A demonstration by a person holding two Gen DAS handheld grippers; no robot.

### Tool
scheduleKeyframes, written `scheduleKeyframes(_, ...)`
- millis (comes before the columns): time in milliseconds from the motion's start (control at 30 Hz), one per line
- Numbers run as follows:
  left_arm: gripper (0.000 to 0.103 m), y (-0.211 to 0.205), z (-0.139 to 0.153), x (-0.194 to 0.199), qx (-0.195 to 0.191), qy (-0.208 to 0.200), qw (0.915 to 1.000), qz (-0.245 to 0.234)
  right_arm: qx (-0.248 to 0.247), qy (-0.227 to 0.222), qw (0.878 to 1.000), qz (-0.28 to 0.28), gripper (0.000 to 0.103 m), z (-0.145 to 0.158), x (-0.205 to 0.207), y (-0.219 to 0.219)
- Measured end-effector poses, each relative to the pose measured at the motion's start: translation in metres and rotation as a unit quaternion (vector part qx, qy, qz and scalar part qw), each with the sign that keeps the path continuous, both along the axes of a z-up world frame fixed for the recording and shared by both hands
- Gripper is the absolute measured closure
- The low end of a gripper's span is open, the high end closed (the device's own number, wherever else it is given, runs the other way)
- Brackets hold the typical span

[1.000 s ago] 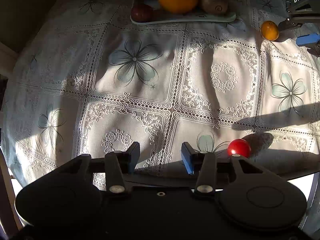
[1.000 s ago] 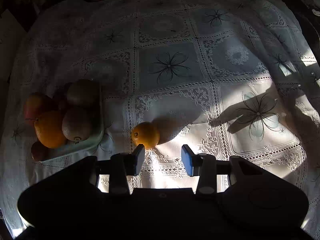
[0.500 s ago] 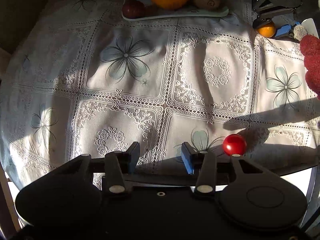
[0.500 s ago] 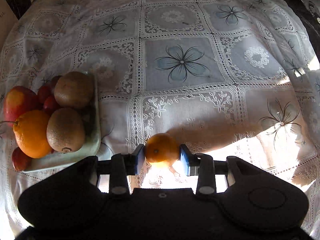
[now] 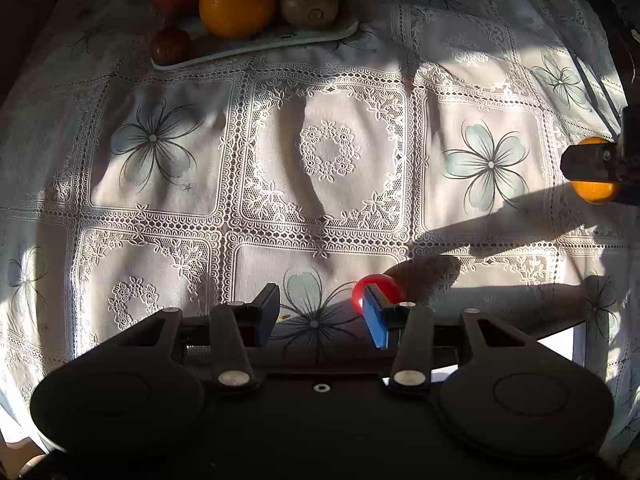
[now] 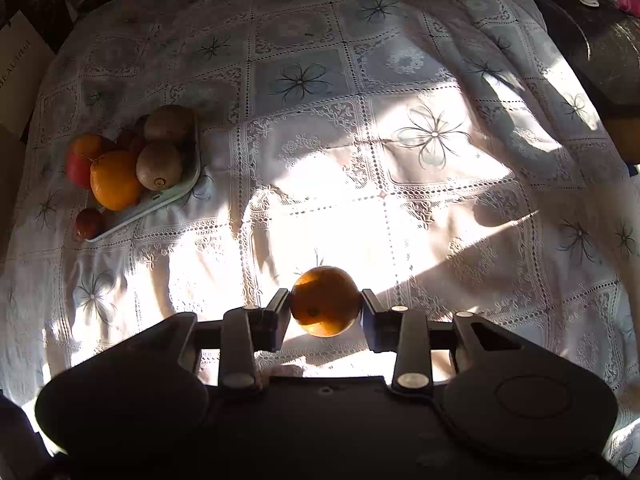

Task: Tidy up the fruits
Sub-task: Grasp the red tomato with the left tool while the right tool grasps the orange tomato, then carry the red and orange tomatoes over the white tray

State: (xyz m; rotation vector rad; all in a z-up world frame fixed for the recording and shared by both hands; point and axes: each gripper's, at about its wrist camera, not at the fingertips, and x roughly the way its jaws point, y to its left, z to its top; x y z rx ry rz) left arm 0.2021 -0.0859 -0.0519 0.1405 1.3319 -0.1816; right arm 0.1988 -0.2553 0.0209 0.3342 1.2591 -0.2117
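**Small orange gripped and lifted; red fruit next in line**

Right gripper (image 6: 325, 307): jaws have just been closing, and now clamp the small orange (image 6: 325, 301) between both pads. A second ago that fruit sat on the tablecloth (image 6: 400, 184) ahead of open fingers; now it hangs clear of the cloth, its shadow thrown below it. Left wrist view confirms: the same orange shows at the far right edge, held in the dark gripper body, well off the spot beside the tray where it lay before.

Left gripper (image 5: 320, 316): jaws wide, nothing between them. It has crept sideways toward the small red fruit (image 5: 378, 289), which a second ago sat out past the right finger and now lies partly behind that finger's blue pad (image 5: 376, 320). Still outside the gap, not between the pads.

Tray (image 6: 176, 196) at the left of the right wrist view, already piled: large orange (image 6: 114, 180), two kiwis, red fruits.

Judgement: pick is done on the right; carry to the tray remains. The left needs a further shift to centre on the red fruit before closing. A round fruit nudged by a pad may roll.
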Motion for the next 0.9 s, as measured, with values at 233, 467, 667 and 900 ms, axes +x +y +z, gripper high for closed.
scheduleKeyframes(233,0.05,-0.014,-0.008,-0.001,-0.015,0.011,0.9998,0.003,0.002,-0.002,1.0,-0.011,0.065,0.016,-0.058,-0.004)
scheduleKeyframes(467,0.049,-0.029,-0.026,-0.001,0.01,0.017,0.9998,-0.004,0.005,-0.004,1.0,-0.007,0.065,0.016,-0.077,-0.006)
scheduleKeyframes(667,0.045,-0.035,-0.04,0.007,0.012,0.023,0.9996,0.007,0.009,0.006,1.0,0.006,0.065,0.015,-0.078,-0.006)
scheduleKeyframes(900,0.06,-0.038,-0.035,0.002,0.015,0.016,0.9996,0.019,0.008,0.012,1.0,0.022,0.065,0.018,-0.083,-0.004)
